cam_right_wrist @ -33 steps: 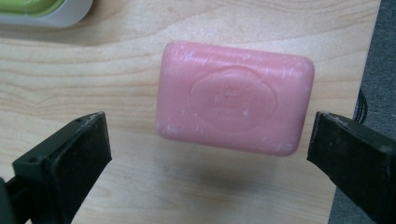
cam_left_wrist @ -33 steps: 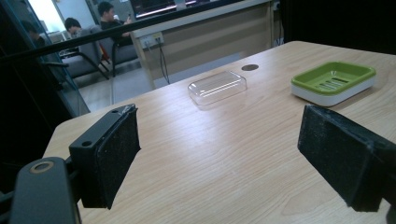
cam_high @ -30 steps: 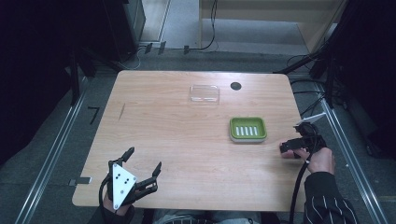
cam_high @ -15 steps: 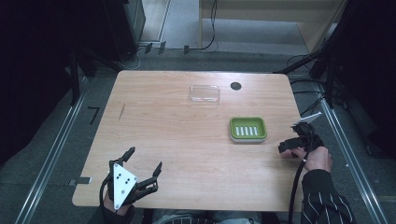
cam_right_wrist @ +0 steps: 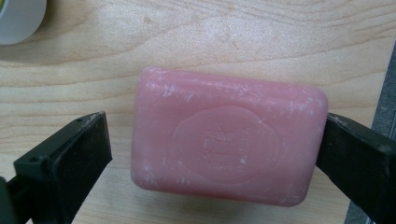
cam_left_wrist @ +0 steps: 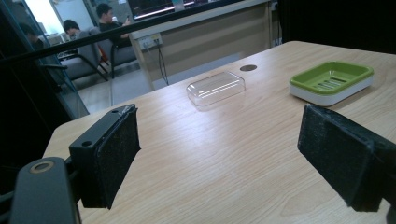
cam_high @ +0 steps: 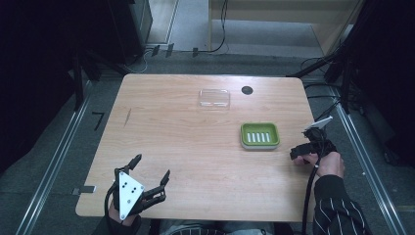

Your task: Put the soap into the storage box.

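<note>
- Now, at the right edge of the table (cam_high: 195, 147), the right gripper (cam_right_wrist: 215, 154) brackets a pink soap bar (cam_right_wrist: 229, 144) that lies flat on the wood. Its right jaw touches the bar's end; its left jaw stands a little apart from the other end, so the tongs are open around the bar, not yet clamped.
- Compared with a second ago, the right hand (cam_high: 329, 164) and its gripper sit slightly nearer the person and lower over the table edge in the high view. This suggests the approach is finished and the grasp is about to begin.
- Nothing else has moved: the green soap dish (cam_high: 260, 135) rests in the same spot just left of the right gripper, and the clear plastic lid (cam_high: 214, 98) stays at the far middle of the table beside the dark cable hole (cam_high: 247, 90).
- Held at the near left corner, the left gripper (cam_high: 149, 169) is idle as before, its jaws spread wide and empty. From its own camera the dish (cam_left_wrist: 331, 81) and lid (cam_left_wrist: 215, 87) lie well ahead.
- Judged from this layout, the likely work is placing the soap in the dish; closing the left jaw onto the bar is the next need.
</note>
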Demonstrator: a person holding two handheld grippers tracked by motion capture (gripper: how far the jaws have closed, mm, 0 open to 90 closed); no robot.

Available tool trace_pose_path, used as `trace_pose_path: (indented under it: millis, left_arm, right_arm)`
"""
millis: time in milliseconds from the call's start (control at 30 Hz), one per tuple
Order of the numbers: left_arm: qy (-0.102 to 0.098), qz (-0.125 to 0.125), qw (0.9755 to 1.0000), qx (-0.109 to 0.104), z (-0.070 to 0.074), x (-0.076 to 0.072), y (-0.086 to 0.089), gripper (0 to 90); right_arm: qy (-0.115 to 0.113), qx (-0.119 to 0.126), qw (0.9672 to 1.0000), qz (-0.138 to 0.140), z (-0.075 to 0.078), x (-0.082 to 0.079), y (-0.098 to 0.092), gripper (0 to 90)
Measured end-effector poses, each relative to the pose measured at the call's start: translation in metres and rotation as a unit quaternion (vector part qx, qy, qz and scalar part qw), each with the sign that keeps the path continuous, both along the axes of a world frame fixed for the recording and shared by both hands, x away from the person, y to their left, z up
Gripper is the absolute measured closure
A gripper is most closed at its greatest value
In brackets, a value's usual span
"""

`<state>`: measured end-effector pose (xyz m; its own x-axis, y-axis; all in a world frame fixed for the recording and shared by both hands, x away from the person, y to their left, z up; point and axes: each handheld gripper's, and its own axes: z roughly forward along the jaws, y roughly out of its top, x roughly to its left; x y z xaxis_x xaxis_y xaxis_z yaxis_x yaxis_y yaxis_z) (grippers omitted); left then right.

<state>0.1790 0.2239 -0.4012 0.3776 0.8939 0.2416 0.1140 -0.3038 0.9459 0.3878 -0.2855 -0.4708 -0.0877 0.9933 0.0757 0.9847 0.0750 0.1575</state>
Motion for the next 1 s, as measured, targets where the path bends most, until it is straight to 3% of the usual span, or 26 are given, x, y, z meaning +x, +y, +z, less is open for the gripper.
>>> trace_pose_path:
  millis: [533, 633, 1000]
  left_arm:
    - [0.000, -0.002, 1.0000, 0.000, -0.0001, 0.0000, -0.0006, 13.1]
    - [0.000, 0.000, 1.0000, 0.000, -0.0001, 0.0002, -0.0001, 13.0]
    - [0.000, -0.001, 1.0000, -0.001, -0.0002, 0.0002, -0.0005, 13.1]
  right_arm:
    - [0.002, -0.033, 0.9995, 0.002, -0.0072, 0.0047, 0.0045, 6.2]
    - [-0.001, -0.033, 0.9995, -0.001, -0.0072, 0.0053, 0.0039, 11.1]
    - [-0.001, -0.031, 0.9995, -0.001, -0.0082, 0.0050, 0.0028, 11.8]
